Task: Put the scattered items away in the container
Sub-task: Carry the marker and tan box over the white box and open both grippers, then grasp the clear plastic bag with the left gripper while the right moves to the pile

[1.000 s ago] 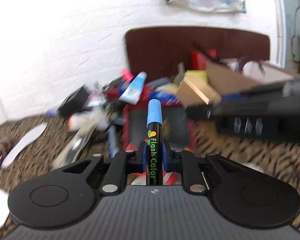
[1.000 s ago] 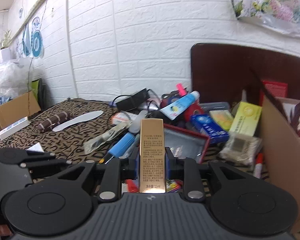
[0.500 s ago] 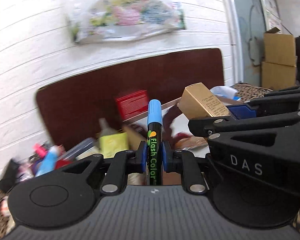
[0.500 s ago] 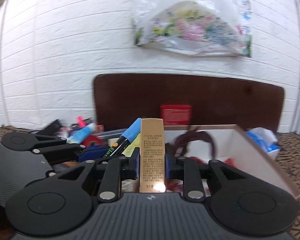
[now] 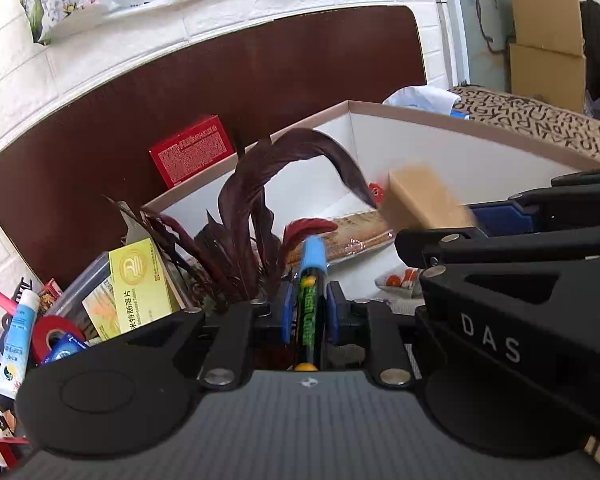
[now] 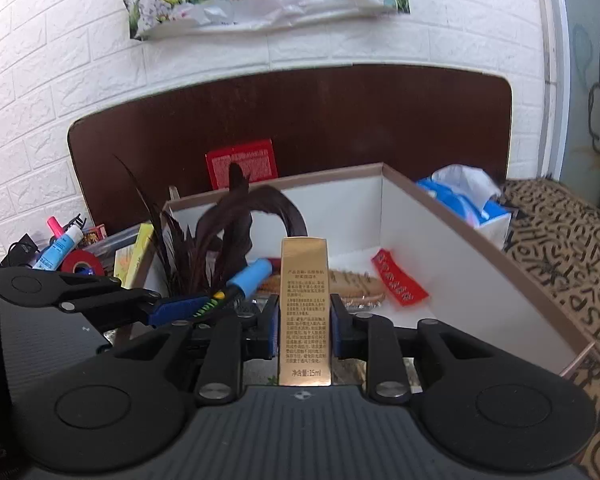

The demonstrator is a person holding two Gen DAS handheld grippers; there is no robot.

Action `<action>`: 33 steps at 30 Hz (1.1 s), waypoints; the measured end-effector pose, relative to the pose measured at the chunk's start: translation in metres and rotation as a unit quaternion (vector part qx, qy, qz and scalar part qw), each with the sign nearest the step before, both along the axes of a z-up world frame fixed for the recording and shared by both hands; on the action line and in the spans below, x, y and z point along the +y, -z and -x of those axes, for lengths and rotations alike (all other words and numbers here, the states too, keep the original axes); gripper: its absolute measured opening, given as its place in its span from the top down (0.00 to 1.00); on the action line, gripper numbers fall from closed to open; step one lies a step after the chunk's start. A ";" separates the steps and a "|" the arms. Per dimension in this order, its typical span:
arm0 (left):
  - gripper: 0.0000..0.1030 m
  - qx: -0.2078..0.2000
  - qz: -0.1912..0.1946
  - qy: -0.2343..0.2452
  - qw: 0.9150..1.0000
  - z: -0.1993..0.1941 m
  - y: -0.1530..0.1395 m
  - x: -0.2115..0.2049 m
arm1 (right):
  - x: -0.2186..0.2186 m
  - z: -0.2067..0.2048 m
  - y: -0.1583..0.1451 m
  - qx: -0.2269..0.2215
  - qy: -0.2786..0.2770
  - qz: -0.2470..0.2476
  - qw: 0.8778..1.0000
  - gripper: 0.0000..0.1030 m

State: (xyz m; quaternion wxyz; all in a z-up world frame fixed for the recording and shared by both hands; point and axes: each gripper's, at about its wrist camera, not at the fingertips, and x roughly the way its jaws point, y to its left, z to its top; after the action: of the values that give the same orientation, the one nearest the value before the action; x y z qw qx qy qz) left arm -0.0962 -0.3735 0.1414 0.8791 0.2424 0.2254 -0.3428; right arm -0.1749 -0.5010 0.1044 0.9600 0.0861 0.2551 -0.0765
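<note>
Left gripper (image 5: 308, 316), jaws closed on a blue-capped marker (image 5: 311, 284); right gripper (image 6: 305, 330), jaws clamping a gold carton (image 6: 305, 312); both above the white-lined box (image 6: 404, 216), near its left corner.

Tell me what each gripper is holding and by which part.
The left gripper clamps a blue-capped marker around its barrel, below the cap. The right gripper clamps a gold box by its long sides, at its lower half.

Dark feathers (image 6: 224, 240) crowd the box's (image 6: 480, 248) left end; its right floor lies open.
</note>
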 end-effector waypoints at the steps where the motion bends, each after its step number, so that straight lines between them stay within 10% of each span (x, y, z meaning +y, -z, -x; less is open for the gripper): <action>1: 0.65 -0.003 -0.002 0.001 1.000 0.000 0.001 0.001 | 0.000 -0.001 0.002 0.001 0.000 0.001 1.000 0.74; 5: 0.55 -0.011 -0.007 0.006 1.000 -0.002 0.000 -0.004 | 0.000 -0.002 0.004 0.002 0.003 -0.001 1.000 0.67; 7: 0.19 -0.029 -0.003 0.005 1.000 0.000 -0.002 -0.004 | 0.000 -0.001 0.003 0.000 0.008 -0.002 1.000 0.61; 11: 0.01 -0.066 0.029 0.022 0.997 0.013 -0.008 0.014 | -0.004 0.008 -0.002 -0.022 0.020 -0.007 1.000 0.25; 23: 0.00 -0.155 0.116 -0.016 0.981 0.046 -0.021 0.136 | 0.050 0.053 -0.028 -0.104 -0.026 -0.010 0.994 0.08; 33: 0.00 -0.166 0.017 -0.137 0.976 -0.001 0.028 0.277 | 0.170 0.042 -0.028 -0.109 -0.163 -0.004 0.981 0.04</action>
State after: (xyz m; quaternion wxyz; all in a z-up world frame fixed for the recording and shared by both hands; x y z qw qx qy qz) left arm -0.0951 -0.0965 0.1129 0.9469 0.2480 0.1022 -0.1774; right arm -0.2165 -0.3314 0.1325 0.9813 0.0550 0.1600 0.0920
